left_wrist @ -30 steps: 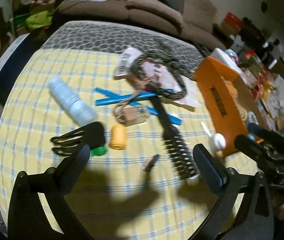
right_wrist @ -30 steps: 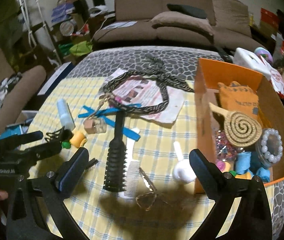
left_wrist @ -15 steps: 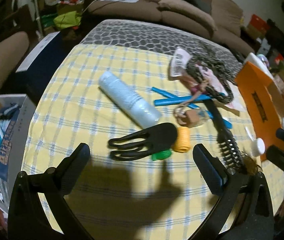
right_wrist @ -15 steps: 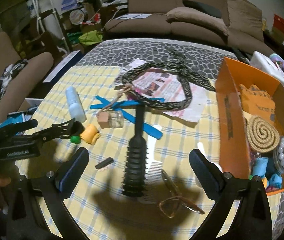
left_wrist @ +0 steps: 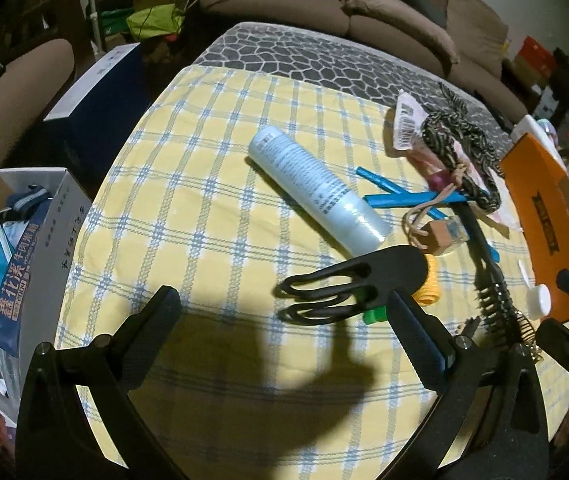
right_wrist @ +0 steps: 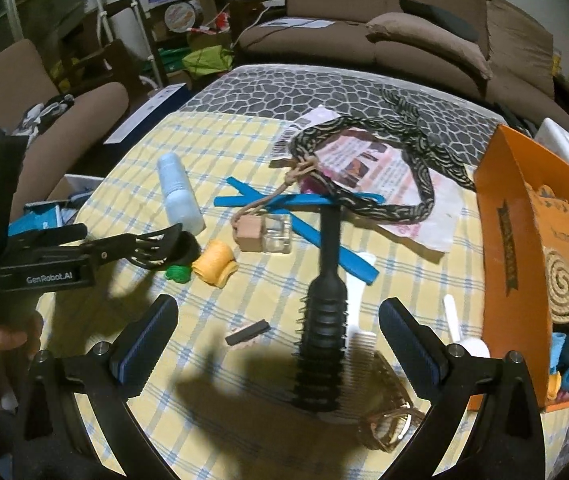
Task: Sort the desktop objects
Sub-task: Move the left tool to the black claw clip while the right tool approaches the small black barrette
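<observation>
The left gripper (left_wrist: 282, 334) hangs with fingers spread wide over the yellow checked tablecloth (left_wrist: 188, 216); the black claw hair clip (left_wrist: 348, 284) lies just ahead, nearer its right finger, touching a green cap (left_wrist: 374, 315) and yellow roll (left_wrist: 428, 290). The right gripper (right_wrist: 274, 338) is likewise spread, the black hairbrush (right_wrist: 322, 316) lying between its fingers, an orange box (right_wrist: 500, 216) at its right
</observation>
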### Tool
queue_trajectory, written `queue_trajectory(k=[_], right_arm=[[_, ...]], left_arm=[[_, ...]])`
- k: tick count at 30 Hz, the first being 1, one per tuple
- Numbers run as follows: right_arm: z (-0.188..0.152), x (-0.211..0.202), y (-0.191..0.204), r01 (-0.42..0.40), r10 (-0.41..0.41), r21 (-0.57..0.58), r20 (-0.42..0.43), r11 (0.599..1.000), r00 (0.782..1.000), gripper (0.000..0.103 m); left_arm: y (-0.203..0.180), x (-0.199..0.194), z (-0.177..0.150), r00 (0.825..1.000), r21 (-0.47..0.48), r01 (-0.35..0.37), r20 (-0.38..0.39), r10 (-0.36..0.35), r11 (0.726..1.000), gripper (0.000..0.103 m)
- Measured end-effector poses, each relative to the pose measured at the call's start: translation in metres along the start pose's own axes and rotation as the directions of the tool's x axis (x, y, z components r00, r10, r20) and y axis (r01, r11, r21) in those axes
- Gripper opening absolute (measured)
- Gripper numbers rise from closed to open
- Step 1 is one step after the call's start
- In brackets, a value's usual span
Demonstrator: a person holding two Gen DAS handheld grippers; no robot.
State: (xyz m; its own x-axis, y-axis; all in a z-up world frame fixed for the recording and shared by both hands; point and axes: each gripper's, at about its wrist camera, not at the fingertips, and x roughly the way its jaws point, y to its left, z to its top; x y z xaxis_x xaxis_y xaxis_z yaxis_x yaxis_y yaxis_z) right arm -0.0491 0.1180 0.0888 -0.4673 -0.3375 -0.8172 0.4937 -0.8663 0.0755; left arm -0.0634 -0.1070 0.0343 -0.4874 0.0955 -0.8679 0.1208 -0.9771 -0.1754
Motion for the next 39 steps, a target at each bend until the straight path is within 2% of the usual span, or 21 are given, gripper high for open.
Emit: queue_trajectory(k=[1,3,4,6,9,12,15,21,26,28,29,30,33,38,39], right_arm=[[0.0,0.001,0.001,-0.003,0.003,0.0,0.0,1.0,1.0,0.102],[0.0,0.003,0.002,-0.019,0.019,0.001,0.002,1.0,1.0,0.101],[0.001,0.004,0.003,-0.029,0.029,0.003,0.003,1.0,1.0,0.1],[0.002,0.006,0.004,-0.052,0.052,0.007,0.002,0.999,0.999,0.094],[0.001,0.009,0.007,-0.085,0.085,0.007,-0.003,0.996,0.996,0.086],[0.001,0.013,0.009,-0.091,0.091,0.0,-0.011,0.996,0.996,0.085],[0.001,0.015,0.009,-0.095,0.095,0.005,-0.014,0.995,0.995,0.085],[0.003,0.009,-0.003,-0.107,0.107,0.041,0.007,0.993,0.994,0.085],[0.002,0.005,-0.017,-0.14,0.139,0.086,0.016,0.986,0.99,0.085],[0.002,0.004,-0.017,-0.15,0.15,0.08,0.016,0.985,0.989,0.082],[0.001,0.003,-0.016,-0.154,0.154,0.073,0.014,0.985,0.988,0.079],[0.0,0.004,-0.015,-0.16,0.16,0.064,0.01,0.985,0.987,0.076],[-0.002,0.006,-0.007,-0.171,0.171,0.028,-0.009,0.985,0.985,0.069],[-0.006,0.015,0.014,-0.19,0.187,-0.058,-0.053,0.98,0.981,0.064],[-0.009,0.017,0.017,-0.188,0.183,-0.072,-0.063,0.98,0.981,0.064]], left_arm=[[0.002,0.002,0.0,1.0,-0.005,0.01,-0.007,-0.01,1.0,0.1],[0.007,0.005,-0.001,0.999,-0.022,0.026,-0.021,-0.026,0.999,0.088],[0.009,0.006,-0.001,0.999,-0.03,0.034,-0.025,-0.035,0.999,0.086],[0.012,0.008,-0.001,0.998,-0.051,0.058,-0.032,-0.059,0.997,0.08],[0.014,0.007,0.0,0.996,-0.062,0.083,-0.025,-0.085,0.995,0.079],[0.01,0.003,0.001,0.992,-0.041,0.122,-0.003,-0.123,0.992,0.079],[-0.002,-0.002,0.002,0.985,0.03,0.169,0.017,-0.169,0.985,0.079],[-0.032,0.004,-0.002,0.988,0.2,0.153,0.003,-0.156,0.968,0.079],[-0.047,0.009,-0.01,0.994,0.314,0.102,0.011,-0.111,0.944,0.079],[-0.051,0.013,-0.012,0.996,0.348,0.078,0.01,-0.087,0.934,0.076],[-0.053,0.016,-0.013,0.996,0.36,0.082,-0.003,-0.087,0.929,0.066],[-0.055,0.019,-0.014,0.997,0.368,0.082,-0.014,-0.082,0.926,0.062],[-0.059,0.02,-0.016,0.998,0.389,0.054,-0.003,-0.057,0.92,0.062],[-0.051,0.019,-0.013,0.996,0.354,0.085,-0.007,-0.088,0.931,0.061],[-0.051,0.02,-0.012,0.997,0.355,0.077,-0.002,-0.081,0.932,0.063]])
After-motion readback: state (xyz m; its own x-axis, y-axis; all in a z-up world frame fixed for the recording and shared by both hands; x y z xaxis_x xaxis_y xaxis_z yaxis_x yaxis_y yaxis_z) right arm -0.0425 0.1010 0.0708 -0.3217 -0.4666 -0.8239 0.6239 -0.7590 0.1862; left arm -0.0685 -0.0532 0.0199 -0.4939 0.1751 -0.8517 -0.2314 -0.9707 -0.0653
